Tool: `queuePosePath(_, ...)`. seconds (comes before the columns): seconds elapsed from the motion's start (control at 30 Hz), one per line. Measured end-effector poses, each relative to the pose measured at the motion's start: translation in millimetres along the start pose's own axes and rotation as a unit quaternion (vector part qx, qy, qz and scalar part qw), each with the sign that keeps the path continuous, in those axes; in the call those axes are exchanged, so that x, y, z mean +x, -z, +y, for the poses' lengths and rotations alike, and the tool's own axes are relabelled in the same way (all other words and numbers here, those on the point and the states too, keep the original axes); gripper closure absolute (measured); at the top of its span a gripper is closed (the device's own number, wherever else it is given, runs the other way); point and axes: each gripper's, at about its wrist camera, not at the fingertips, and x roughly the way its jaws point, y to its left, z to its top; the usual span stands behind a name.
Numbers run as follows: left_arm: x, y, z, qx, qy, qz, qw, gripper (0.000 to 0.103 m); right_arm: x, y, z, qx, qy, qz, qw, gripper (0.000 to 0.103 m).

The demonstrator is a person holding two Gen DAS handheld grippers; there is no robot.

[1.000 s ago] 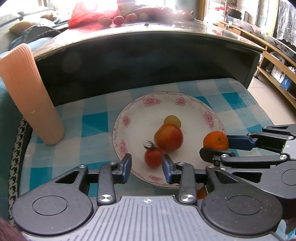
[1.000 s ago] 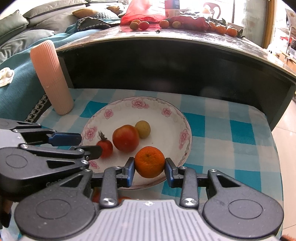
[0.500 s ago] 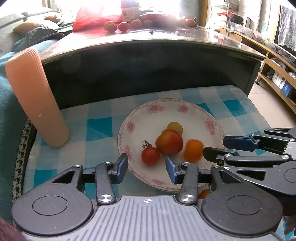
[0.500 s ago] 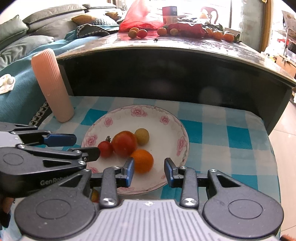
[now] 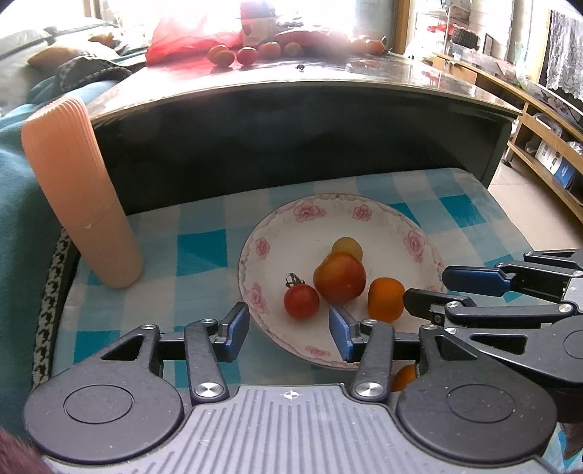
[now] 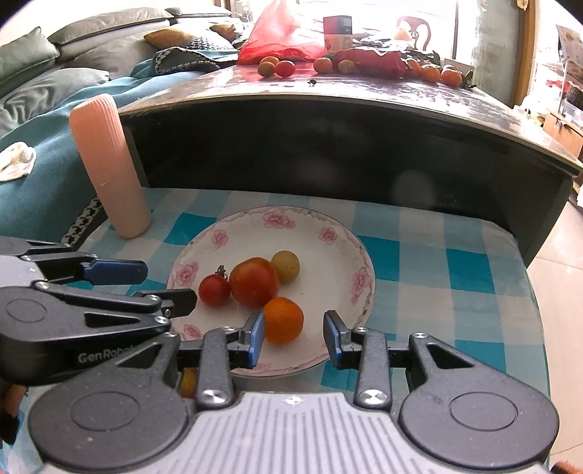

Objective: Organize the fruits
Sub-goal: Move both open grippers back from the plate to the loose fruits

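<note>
On the blue-and-white checked cloth (image 6: 430,277) stands a white plate with pink flowers (image 6: 339,240), and four fruits lie in it: a cherry tomato (image 6: 214,290) with its stalk on, a larger red tomato (image 6: 254,281) touching it, a small yellow-green fruit (image 6: 286,266) behind that one, and a mandarin (image 6: 283,320) at the near side of the plate, just beside the red tomato.

The right claw (image 6: 293,337) is wide open over the plate's near rim; the mandarin lies loose just ahead of its left finger, and the claw holds nothing. The left claw (image 5: 289,330) is also wide open and empty, low at the plate's near rim, with the cherry tomato (image 5: 301,301) just ahead between its fingers.

A ribbed peach-coloured cup (image 5: 78,189) stands upside down on the cloth, left of the plate and well apart from it. Behind, a dark table (image 6: 364,94) carries more small fruits (image 6: 277,67) and a red plastic bag (image 6: 280,34)
</note>
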Motion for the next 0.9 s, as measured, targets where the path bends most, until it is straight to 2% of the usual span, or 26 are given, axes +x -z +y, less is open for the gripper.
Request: queuePosePath(0.9, -30, 23, 3, 0.009, 0.000, 0.002, 1.0000, 0.046, -22, 18, 19, -0.022, -0.022, 0.005, 0.999, 0.053)
